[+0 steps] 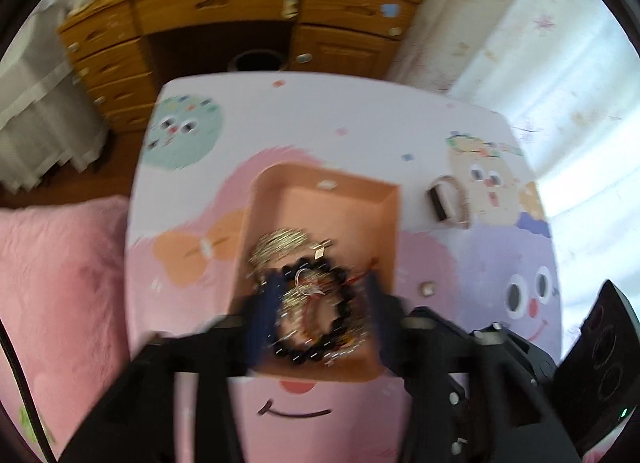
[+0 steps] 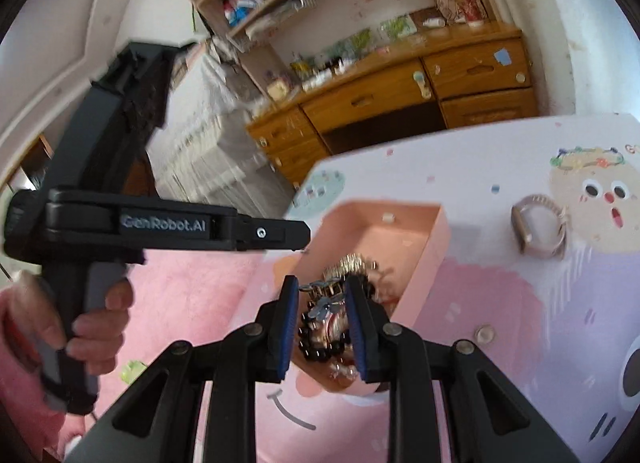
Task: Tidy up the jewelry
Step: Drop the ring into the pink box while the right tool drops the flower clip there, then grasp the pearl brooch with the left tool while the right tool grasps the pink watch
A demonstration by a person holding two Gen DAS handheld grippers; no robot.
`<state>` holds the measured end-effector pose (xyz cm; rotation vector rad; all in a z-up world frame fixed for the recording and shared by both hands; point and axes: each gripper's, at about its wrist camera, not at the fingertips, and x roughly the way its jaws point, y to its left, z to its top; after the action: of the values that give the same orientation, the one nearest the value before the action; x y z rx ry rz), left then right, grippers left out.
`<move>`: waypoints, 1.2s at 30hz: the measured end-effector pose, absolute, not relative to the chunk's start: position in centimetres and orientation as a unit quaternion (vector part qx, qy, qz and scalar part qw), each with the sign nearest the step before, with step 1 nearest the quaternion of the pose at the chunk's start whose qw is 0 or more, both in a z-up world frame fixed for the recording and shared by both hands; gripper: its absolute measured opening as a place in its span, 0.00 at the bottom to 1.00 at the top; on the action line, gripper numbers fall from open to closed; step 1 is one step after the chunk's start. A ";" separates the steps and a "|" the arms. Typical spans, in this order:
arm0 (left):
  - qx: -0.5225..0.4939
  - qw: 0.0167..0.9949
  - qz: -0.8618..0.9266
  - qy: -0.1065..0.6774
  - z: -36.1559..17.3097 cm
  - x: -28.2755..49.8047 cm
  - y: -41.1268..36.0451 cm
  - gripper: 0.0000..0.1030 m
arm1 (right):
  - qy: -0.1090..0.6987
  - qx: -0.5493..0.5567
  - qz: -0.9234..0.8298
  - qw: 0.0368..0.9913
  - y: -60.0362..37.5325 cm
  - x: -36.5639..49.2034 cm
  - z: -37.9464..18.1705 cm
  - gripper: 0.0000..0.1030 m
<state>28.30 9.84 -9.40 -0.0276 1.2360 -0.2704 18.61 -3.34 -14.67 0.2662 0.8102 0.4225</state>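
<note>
An open pink box (image 1: 352, 199) sits on the cartoon-print table (image 1: 360, 115) and holds a black bead bracelet (image 1: 344, 311), gold chains (image 1: 280, 243) and other small pieces. My left gripper (image 1: 320, 303) hovers open over the box's near end, empty. In the right wrist view my right gripper (image 2: 322, 303) is open over the same box (image 2: 416, 247), with a small silver winged piece (image 2: 324, 295) between its pads; contact is unclear. The black bracelet (image 2: 316, 347) lies below it.
A band-style bracelet with a dark clasp (image 1: 446, 199) lies on the table right of the box, also in the right wrist view (image 2: 538, 227). A small round piece (image 1: 427, 287) lies near the box. A pink cushion (image 1: 60, 283) lies left. A wooden dresser (image 1: 240, 11) stands behind.
</note>
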 end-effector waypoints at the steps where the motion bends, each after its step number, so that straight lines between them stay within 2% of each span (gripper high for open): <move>1: -0.014 0.808 -0.119 0.578 -9.2 28.1 10.1 0.65 | 0.405 0.119 0.194 0.886 -3.1 18.6 -14.9 0.36; 3: -0.017 0.806 -0.121 0.579 -8.7 27.6 10.5 0.65 | 0.425 0.119 0.194 0.876 -3.0 18.4 -14.9 0.37; 4: -0.014 0.805 -0.118 0.581 -8.2 27.2 10.6 0.70 | 0.435 0.125 0.195 0.870 -3.1 18.2 -14.7 0.38; 7: 0.009 0.811 -0.098 0.577 -6.9 26.2 10.8 0.84 | 0.463 0.133 0.187 0.856 -3.8 17.3 -14.0 0.49; 11: 0.001 0.818 -0.085 0.569 -5.7 24.2 10.7 0.87 | 0.494 0.132 0.162 0.844 -5.1 16.3 -13.2 0.69; 12: -0.005 0.820 -0.082 0.566 -5.6 23.8 10.7 0.88 | 0.501 0.134 0.150 0.842 -5.8 16.1 -13.0 0.70; 19: -0.011 0.826 -0.096 0.555 -6.9 18.8 7.7 0.89 | 0.510 0.168 0.061 0.841 -12.6 16.7 -12.1 0.72; 22: -0.018 0.822 -0.124 0.556 -8.5 16.8 5.2 0.89 | 0.507 0.159 0.014 0.847 -15.7 17.4 -11.7 0.72; 25: -0.004 0.823 -0.152 0.547 -10.4 15.6 2.0 0.89 | 0.491 0.194 0.002 0.849 -19.0 18.6 -11.6 0.73; 31: 0.038 0.845 -0.140 0.515 -14.3 14.8 -4.6 0.89 | 0.481 0.235 -0.010 0.844 -22.4 22.7 -12.1 0.75; 36: 0.040 0.870 -0.146 0.470 -15.8 15.9 -8.0 0.89 | 0.523 0.295 0.022 0.800 -23.1 27.5 -13.6 0.74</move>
<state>15.90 -7.98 -15.83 0.0834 0.9820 -0.3049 27.47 -23.08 -13.64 0.6321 1.1210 0.0463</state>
